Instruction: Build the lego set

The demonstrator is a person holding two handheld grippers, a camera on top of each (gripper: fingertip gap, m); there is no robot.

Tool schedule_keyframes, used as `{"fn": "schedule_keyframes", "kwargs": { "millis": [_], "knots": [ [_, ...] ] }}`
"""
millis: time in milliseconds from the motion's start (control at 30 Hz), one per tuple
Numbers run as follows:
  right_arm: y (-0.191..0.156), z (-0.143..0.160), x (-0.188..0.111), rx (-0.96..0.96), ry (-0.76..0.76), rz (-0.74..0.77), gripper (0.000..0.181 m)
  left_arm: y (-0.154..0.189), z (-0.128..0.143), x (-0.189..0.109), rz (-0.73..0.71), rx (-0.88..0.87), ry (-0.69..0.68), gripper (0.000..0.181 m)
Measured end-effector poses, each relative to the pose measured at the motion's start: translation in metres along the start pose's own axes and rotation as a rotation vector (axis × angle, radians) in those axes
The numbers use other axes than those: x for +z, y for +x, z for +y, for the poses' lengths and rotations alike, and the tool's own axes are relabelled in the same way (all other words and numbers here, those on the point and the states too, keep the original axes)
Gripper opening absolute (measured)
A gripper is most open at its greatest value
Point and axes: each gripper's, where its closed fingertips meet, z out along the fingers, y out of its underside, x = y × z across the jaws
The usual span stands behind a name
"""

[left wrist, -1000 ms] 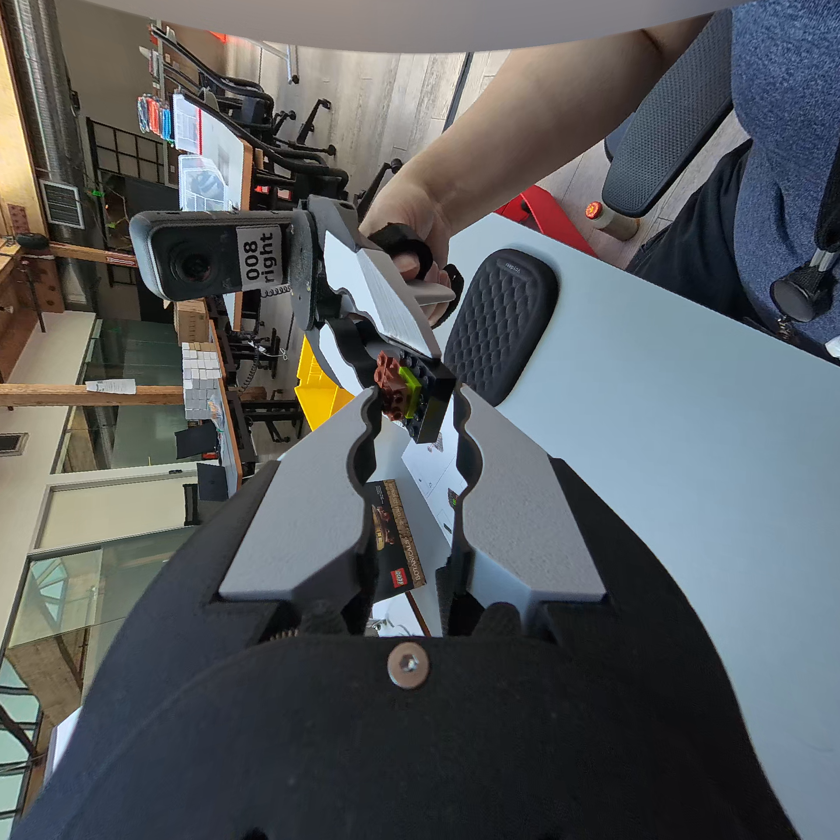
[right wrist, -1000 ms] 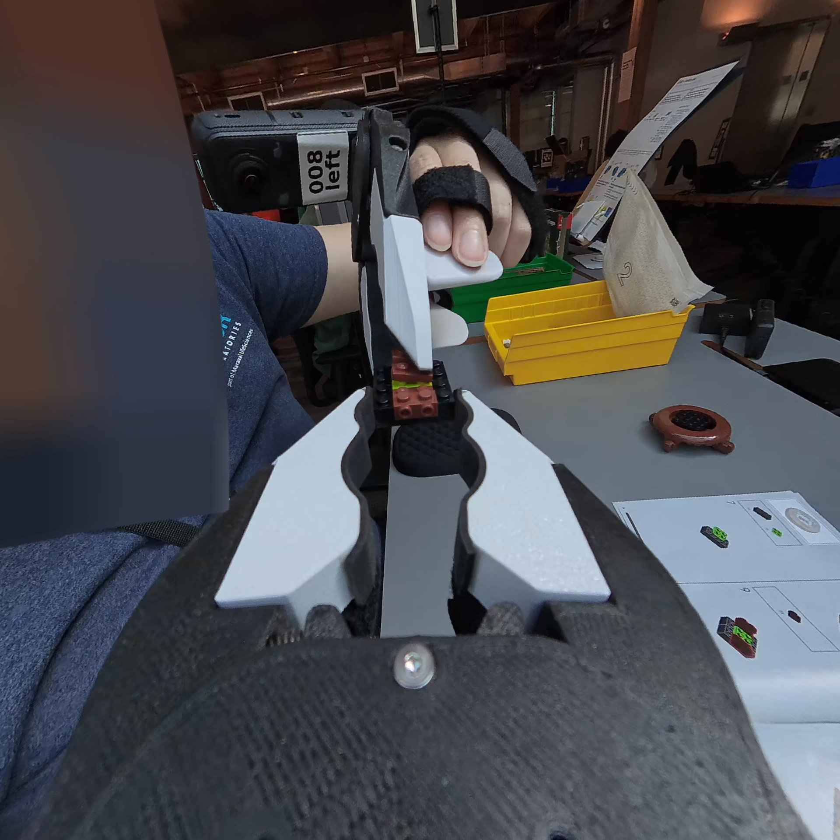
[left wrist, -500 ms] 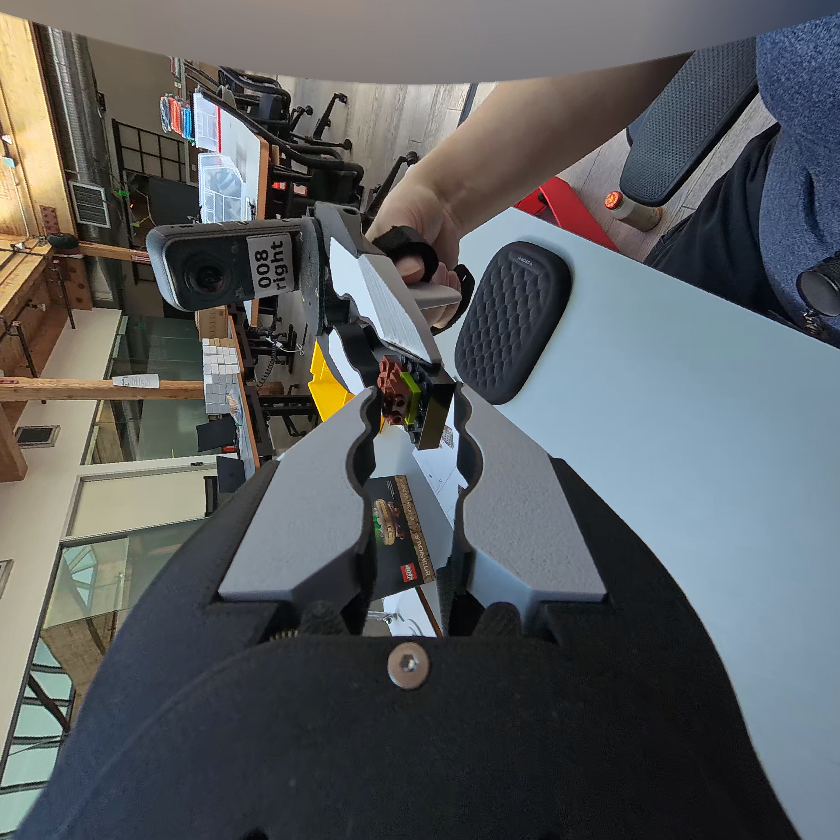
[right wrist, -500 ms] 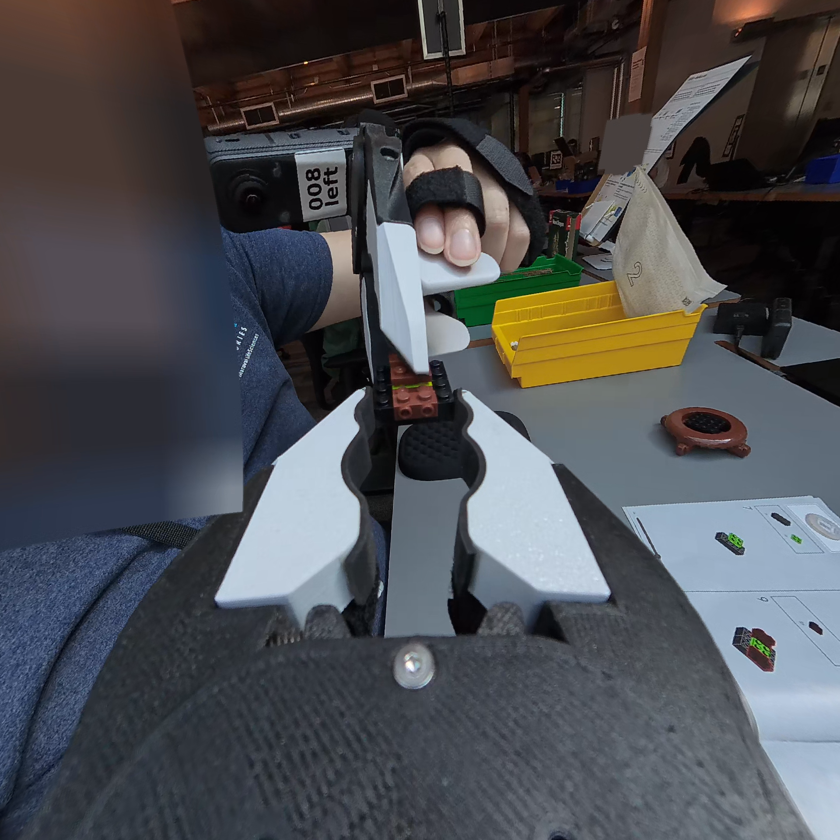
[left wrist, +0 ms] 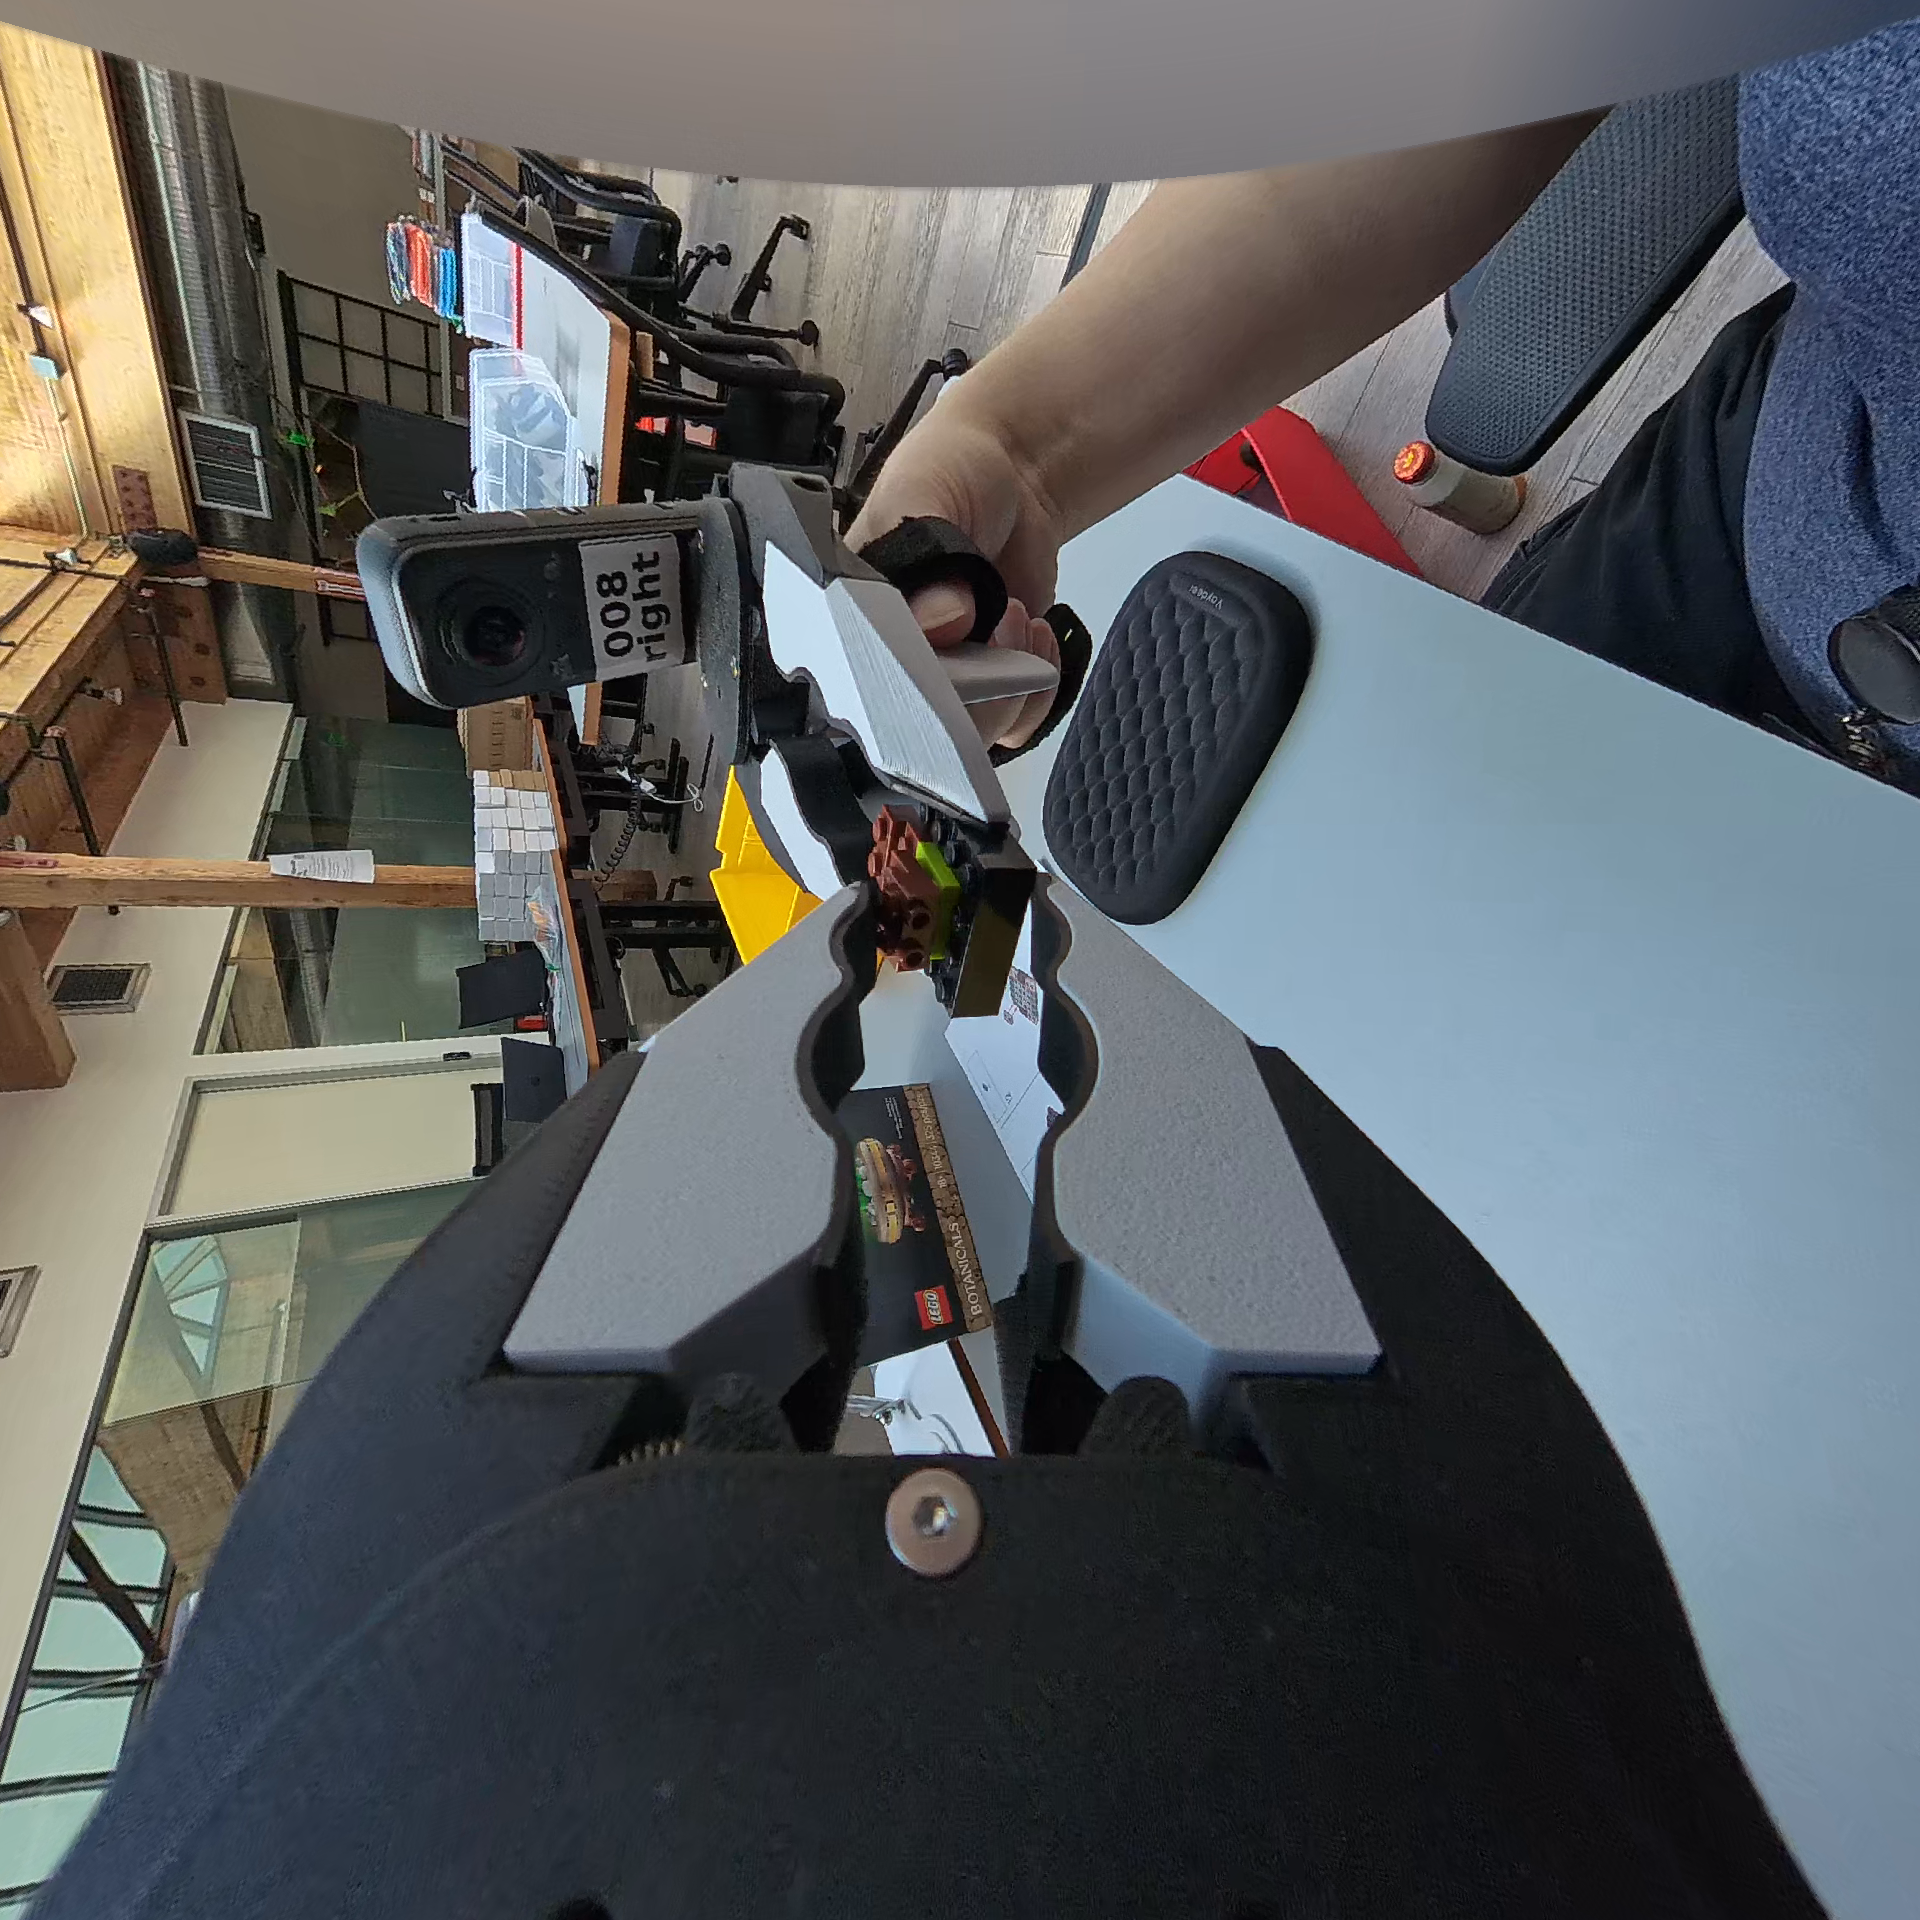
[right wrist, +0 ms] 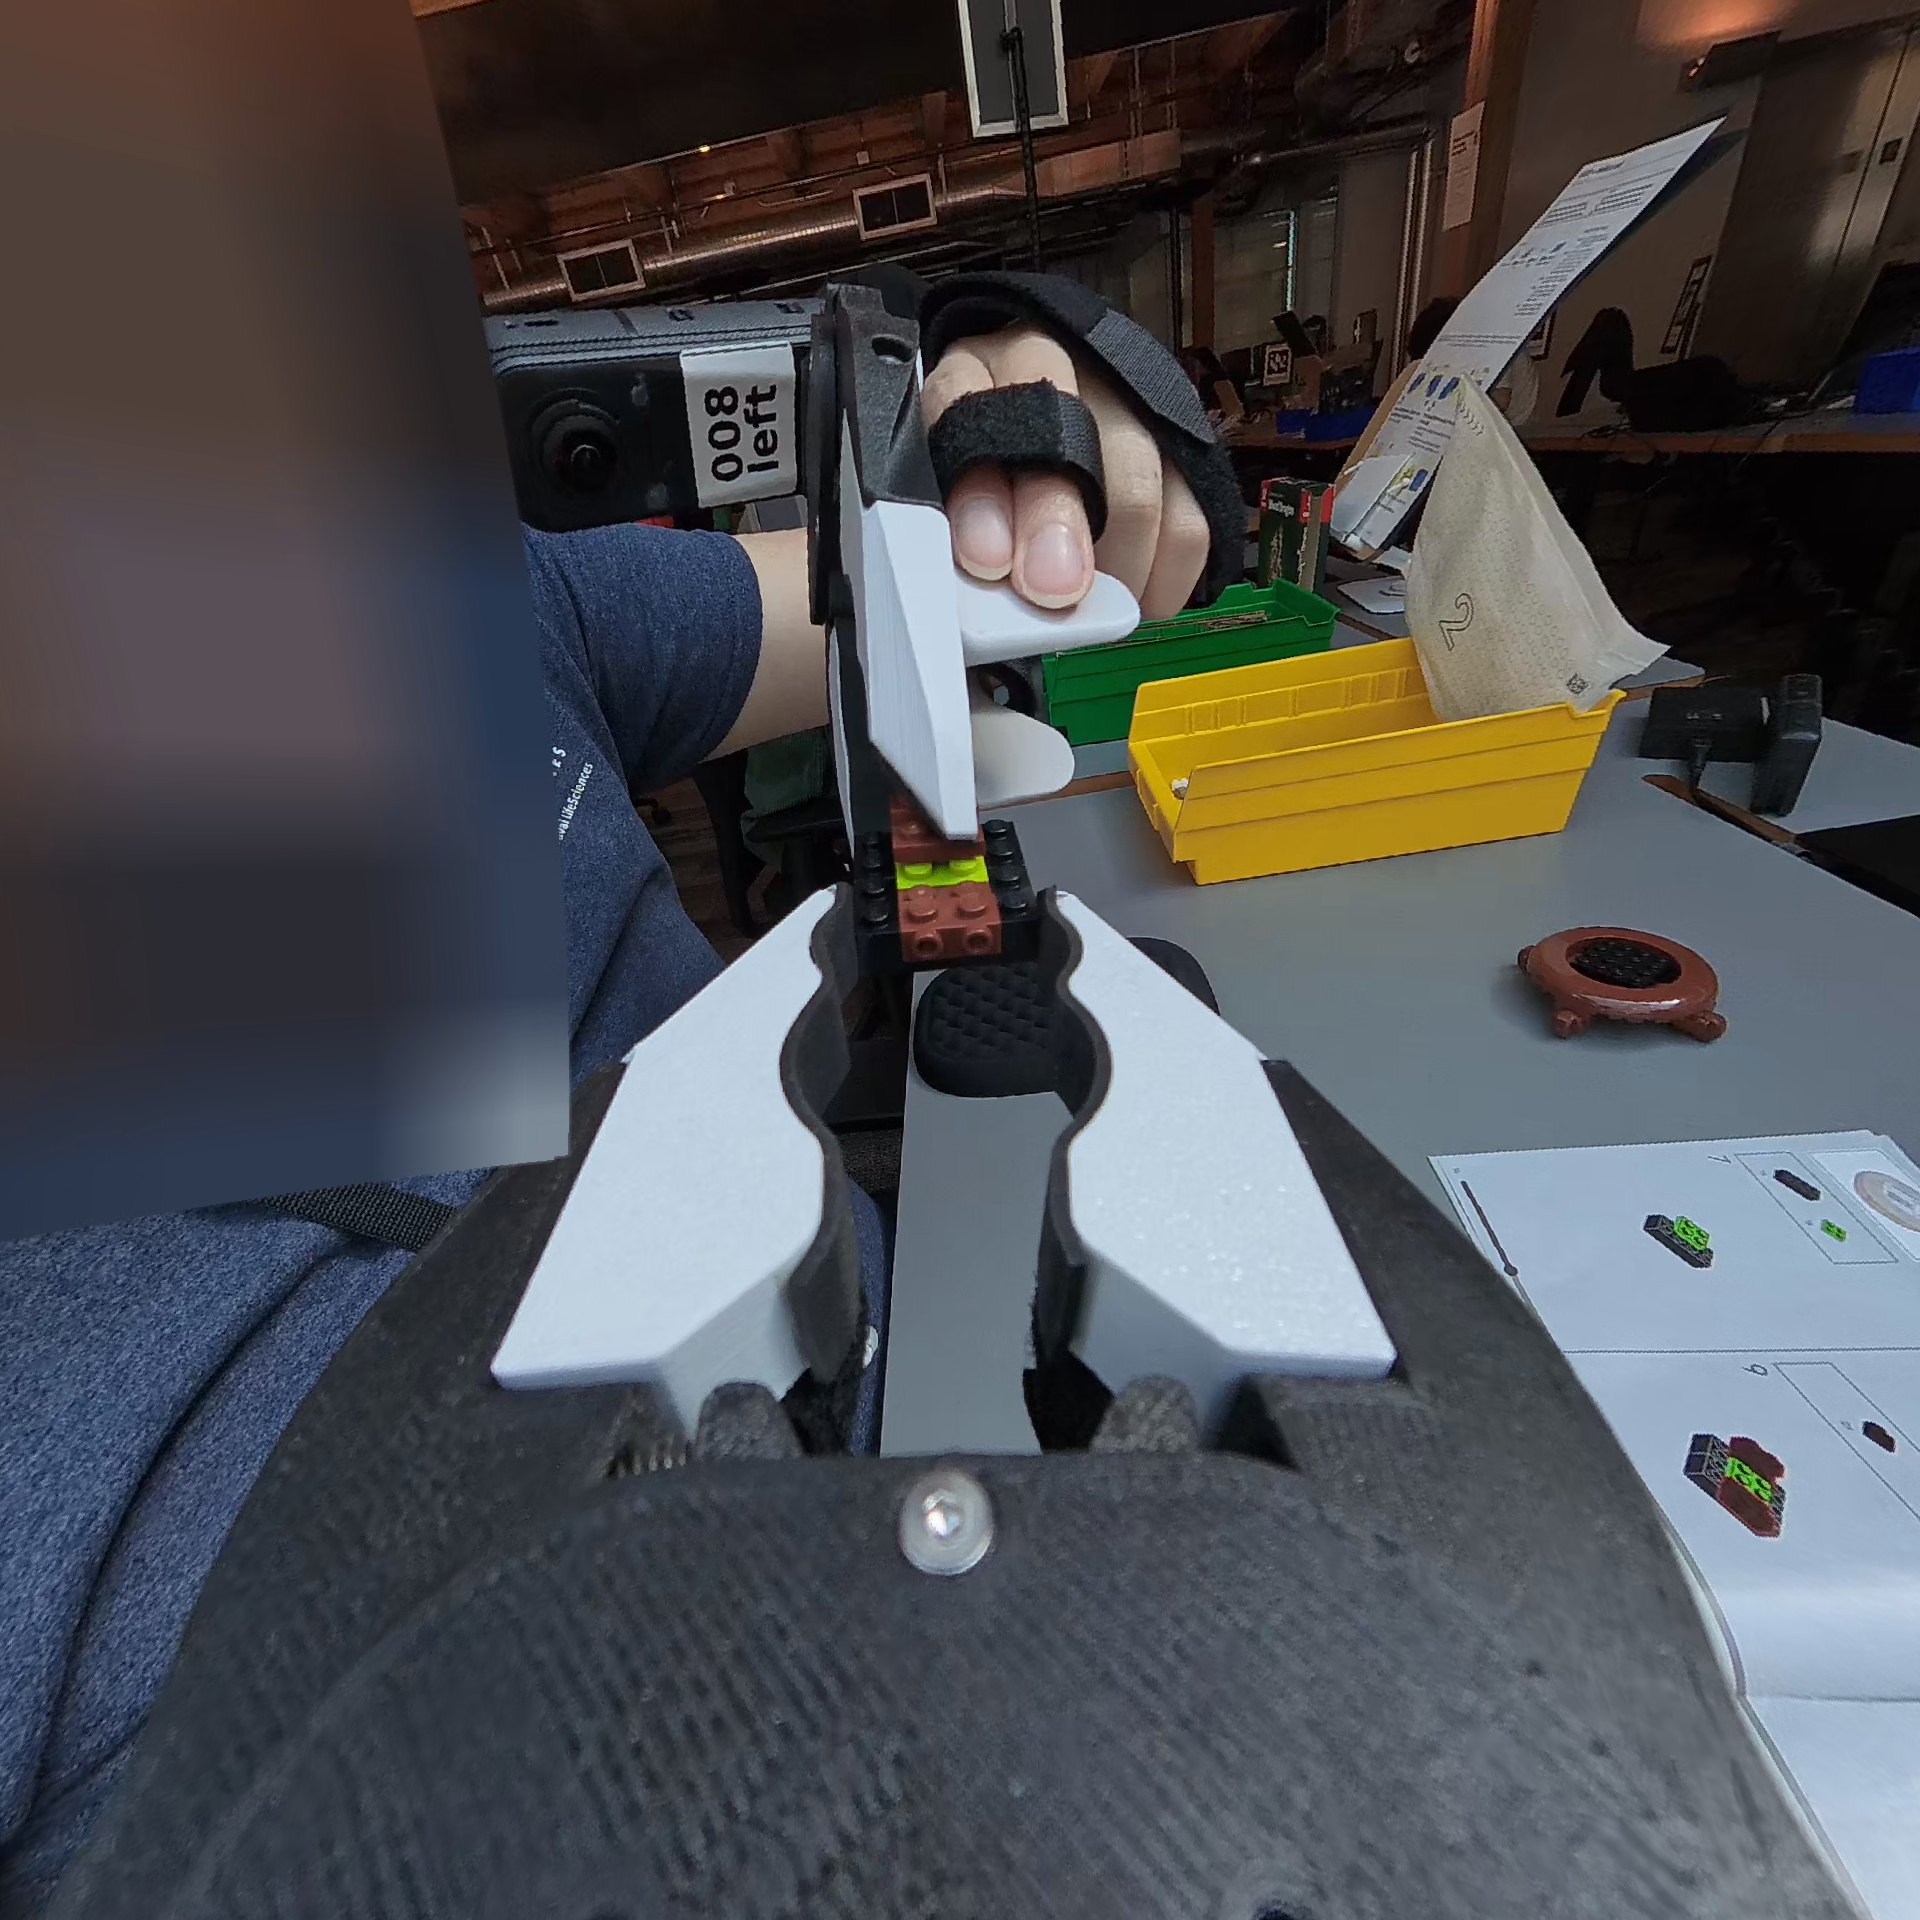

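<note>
Change noted: small black, brown and lime brick assembly, formerly held slightly beyond the right gripper fingertips, now seated between them; left gripper tilted further over it from above.

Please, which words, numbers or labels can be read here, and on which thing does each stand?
I do not quote writing; these bear it:
white sticker on the camera
paper bag in the yellow bin
dark box
instruction sheet: too small

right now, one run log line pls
step: brick pressing | left tongs: shut on lego assembly | right tongs: shut on lego assembly | held above table
</note>
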Motion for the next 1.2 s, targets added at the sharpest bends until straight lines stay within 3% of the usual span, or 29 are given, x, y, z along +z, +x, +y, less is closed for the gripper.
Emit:
{"fn": "schedule_keyframes", "kwargs": {
  "millis": [1200],
  "knots": [
    [0.0005,0.0018,-0.0009,0.011,0.003,-0.016,0.033,-0.0001,0.0006,-0.0057,-0.037,0.004,-0.005,0.021]
  ]
}}
